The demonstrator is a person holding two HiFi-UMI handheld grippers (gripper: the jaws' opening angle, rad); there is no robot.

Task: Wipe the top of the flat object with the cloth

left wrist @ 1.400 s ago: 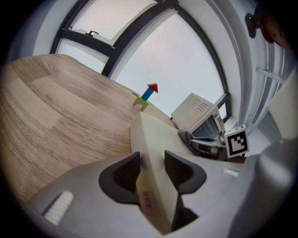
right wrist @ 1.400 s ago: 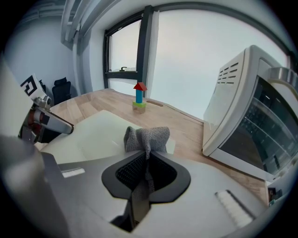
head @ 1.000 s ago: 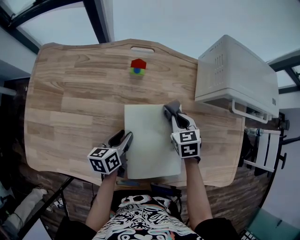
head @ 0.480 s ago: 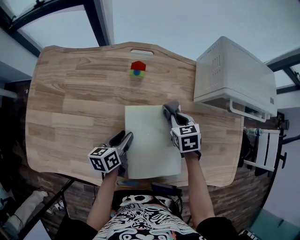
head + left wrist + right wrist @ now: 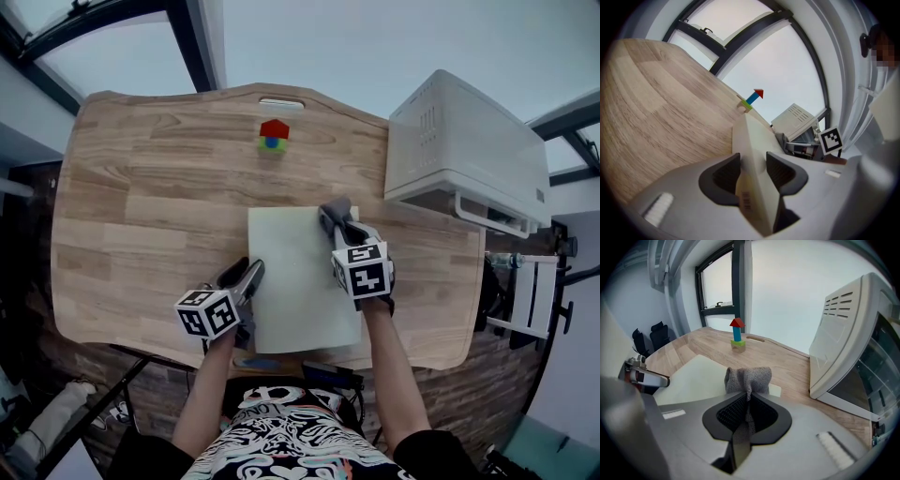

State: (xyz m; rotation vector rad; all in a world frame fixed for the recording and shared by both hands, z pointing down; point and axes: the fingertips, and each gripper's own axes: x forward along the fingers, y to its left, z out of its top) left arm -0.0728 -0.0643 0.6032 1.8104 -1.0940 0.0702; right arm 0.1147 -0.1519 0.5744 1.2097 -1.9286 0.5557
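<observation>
Wiping looks to be the step in hand. The right hand-held gripper (image 5: 747,412) has its jaws pinched tight on a grey knitted cloth (image 5: 748,377). The cloth's bunched end sits at the far right corner of the pale cream flat rectangular board (image 5: 300,281), which lies on the light wooden desk (image 5: 141,216) towards its near edge. The left hand-held gripper (image 5: 752,171) is closed on the board's left edge, with the thin slab standing between its jaws, apparently to steady it. The next move calls for pressing the cloth down and drawing it across the top in overlapping passes, with a firm left grip so the board does not slide. Whether the cloth actually touches the surface is hard to tell. Its own bulk hides the contact in the right gripper view, and the gripper body covers part of it in the head view. A small printed label (image 5: 746,202) on the board's edge is too blurred to read.
</observation>
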